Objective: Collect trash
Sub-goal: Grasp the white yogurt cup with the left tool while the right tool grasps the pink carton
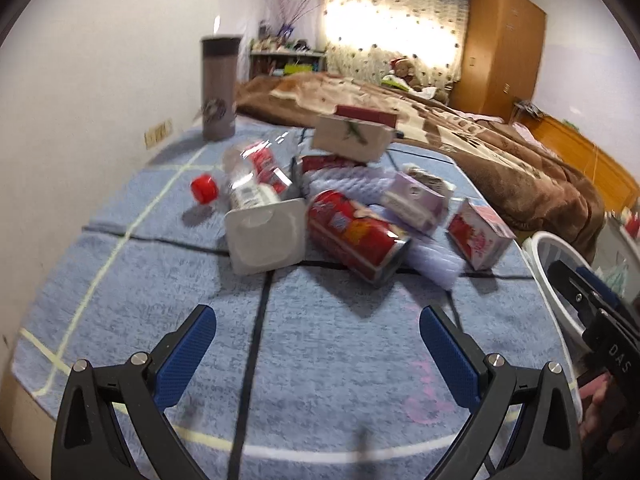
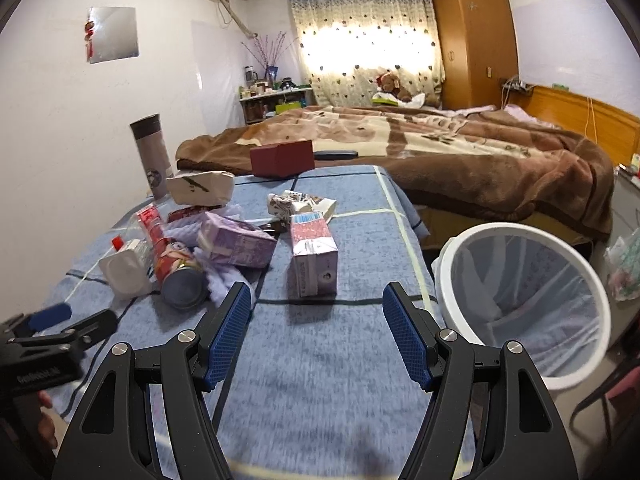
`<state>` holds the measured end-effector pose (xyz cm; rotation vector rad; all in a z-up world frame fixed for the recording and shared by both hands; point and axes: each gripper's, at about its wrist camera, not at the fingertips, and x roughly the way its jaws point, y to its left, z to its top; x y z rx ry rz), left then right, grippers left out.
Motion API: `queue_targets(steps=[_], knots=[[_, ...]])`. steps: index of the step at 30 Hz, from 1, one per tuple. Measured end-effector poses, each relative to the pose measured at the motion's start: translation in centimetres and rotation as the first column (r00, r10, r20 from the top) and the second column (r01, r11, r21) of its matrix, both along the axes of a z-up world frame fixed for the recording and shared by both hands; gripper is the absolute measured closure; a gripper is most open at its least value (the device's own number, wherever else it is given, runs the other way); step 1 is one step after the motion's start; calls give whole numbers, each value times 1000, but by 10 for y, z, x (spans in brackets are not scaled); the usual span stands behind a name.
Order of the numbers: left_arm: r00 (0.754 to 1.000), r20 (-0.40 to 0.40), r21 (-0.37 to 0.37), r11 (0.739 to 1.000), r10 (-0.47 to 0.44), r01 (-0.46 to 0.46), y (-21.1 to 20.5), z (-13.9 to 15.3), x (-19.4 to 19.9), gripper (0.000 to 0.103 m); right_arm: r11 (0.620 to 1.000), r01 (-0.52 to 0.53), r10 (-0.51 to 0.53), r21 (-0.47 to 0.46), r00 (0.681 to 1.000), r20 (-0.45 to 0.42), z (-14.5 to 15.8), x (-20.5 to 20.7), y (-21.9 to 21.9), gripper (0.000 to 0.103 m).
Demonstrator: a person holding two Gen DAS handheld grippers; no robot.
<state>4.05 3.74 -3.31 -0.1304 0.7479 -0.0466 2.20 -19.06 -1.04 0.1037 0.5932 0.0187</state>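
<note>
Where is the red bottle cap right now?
In the left wrist view the red bottle cap lies loose on the blue cloth, at the left edge of the trash pile, just left of the clear plastic bottle.

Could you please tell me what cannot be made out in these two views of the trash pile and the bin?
- White bin: its bottom is hidden by the liner in the right wrist view; in the left wrist view the right claw covers most of it.
- Clear bottle: label blurred by motion in the left wrist view.
- Purple carton: print too small to read.
- Left claw: mostly cut off by the right wrist view's edge.
</note>
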Motion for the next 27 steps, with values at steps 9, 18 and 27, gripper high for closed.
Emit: queue_targets(steps=[9, 18, 27], knots=[[999, -20, 39, 998, 45, -44, 38, -4, 27, 0, 1000, -24, 23, -3, 997, -70, -4, 39, 7, 33], [999, -34, 49, 998, 31, -29, 56, -5, 60, 2, 999, -25, 21, -26, 990, -139, -12, 69, 9, 33], [996, -85, 8, 1000, 10, -9, 60, -18, 84, 31, 999, -27, 24, -17, 984, -176, -15, 82, 6, 52]])
